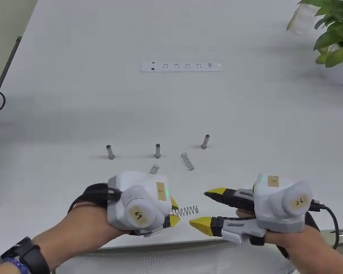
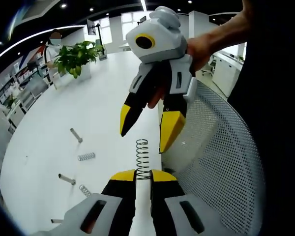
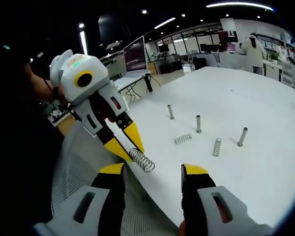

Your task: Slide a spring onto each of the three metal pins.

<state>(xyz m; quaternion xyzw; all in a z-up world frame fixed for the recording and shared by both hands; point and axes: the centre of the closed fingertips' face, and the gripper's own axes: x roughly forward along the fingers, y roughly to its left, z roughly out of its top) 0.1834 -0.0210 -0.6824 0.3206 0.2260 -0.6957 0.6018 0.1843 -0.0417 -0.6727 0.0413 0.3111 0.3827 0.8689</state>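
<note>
Three short metal pins stand upright in a row on the white table: left pin (image 1: 110, 152), middle pin (image 1: 158, 150), right pin (image 1: 205, 141). Two loose springs lie near them, a small one (image 1: 154, 169) and a longer one (image 1: 187, 161). My left gripper (image 1: 175, 213) is shut on a third spring (image 1: 186, 212), which sticks out from its jaws (image 2: 142, 158) toward the right gripper. My right gripper (image 1: 207, 209) is open, its yellow fingertips (image 1: 216, 192) on either side of the spring's free end. The same spring (image 3: 141, 160) shows in the right gripper view.
A white power strip (image 1: 180, 67) lies farther back on the table. A potted plant (image 1: 333, 28) stands at the far right corner. The table's near edge (image 1: 160, 242) runs just under both grippers, with a mesh chair surface (image 2: 221, 162) below.
</note>
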